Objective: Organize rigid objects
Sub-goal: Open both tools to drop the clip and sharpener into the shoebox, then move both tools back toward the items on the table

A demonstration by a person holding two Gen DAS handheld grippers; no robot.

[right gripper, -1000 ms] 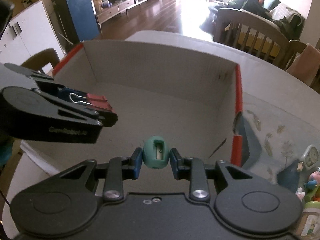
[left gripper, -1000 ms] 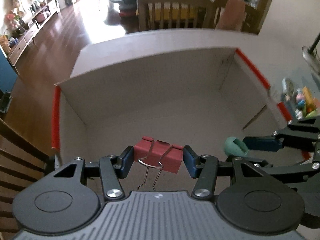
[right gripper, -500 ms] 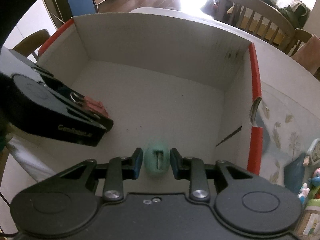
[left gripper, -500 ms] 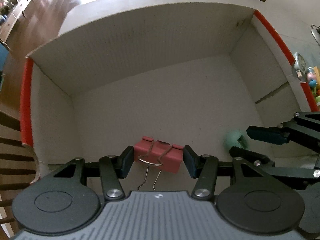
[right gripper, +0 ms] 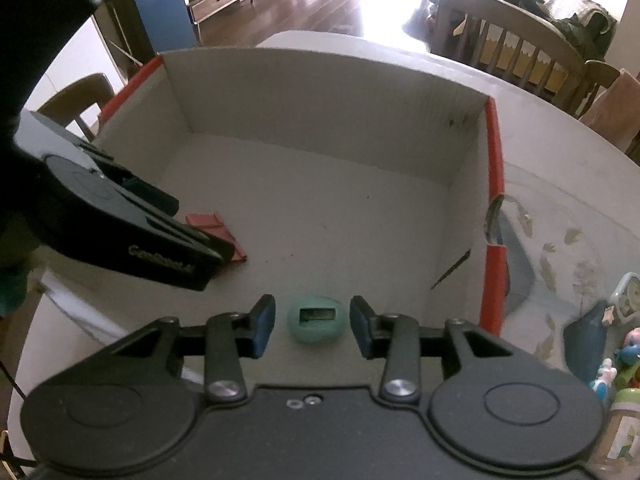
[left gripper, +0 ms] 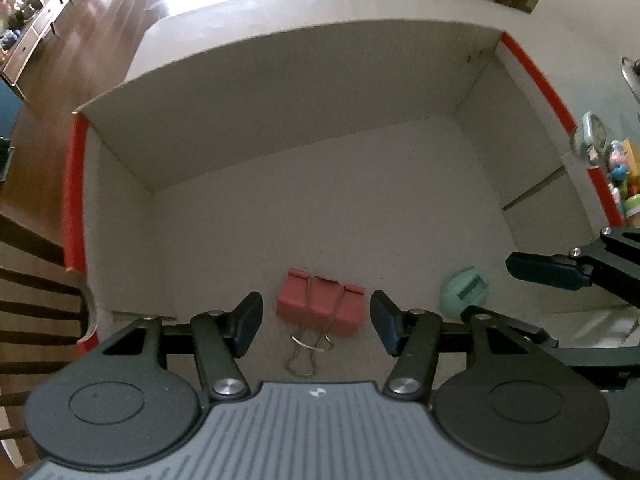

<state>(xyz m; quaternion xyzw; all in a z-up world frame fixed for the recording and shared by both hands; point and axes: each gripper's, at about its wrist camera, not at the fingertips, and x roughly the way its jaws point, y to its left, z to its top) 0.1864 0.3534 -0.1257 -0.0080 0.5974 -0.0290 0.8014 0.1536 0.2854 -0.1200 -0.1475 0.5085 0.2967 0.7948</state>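
A red binder clip [left gripper: 321,305] lies on the floor of the open cardboard box [left gripper: 280,92], between the spread fingers of my left gripper [left gripper: 317,322], which is open and not touching it. The clip also shows in the right wrist view [right gripper: 218,233], partly behind the left gripper. A green egg-shaped sharpener [right gripper: 317,319] lies on the box floor between the spread fingers of my right gripper [right gripper: 313,327], which is open. The sharpener shows in the left wrist view [left gripper: 466,290] too, beside a right fingertip [left gripper: 544,271].
The box [right gripper: 320,80] has red-taped side edges and stands on a pale round table [right gripper: 560,200]. Small toys and a little clock [right gripper: 624,292] sit on the table to the right of the box. Chairs stand beyond the table.
Both grippers have opened. The binder clip and the green sharpener have dropped out of the fingers and now lie on the box floor.
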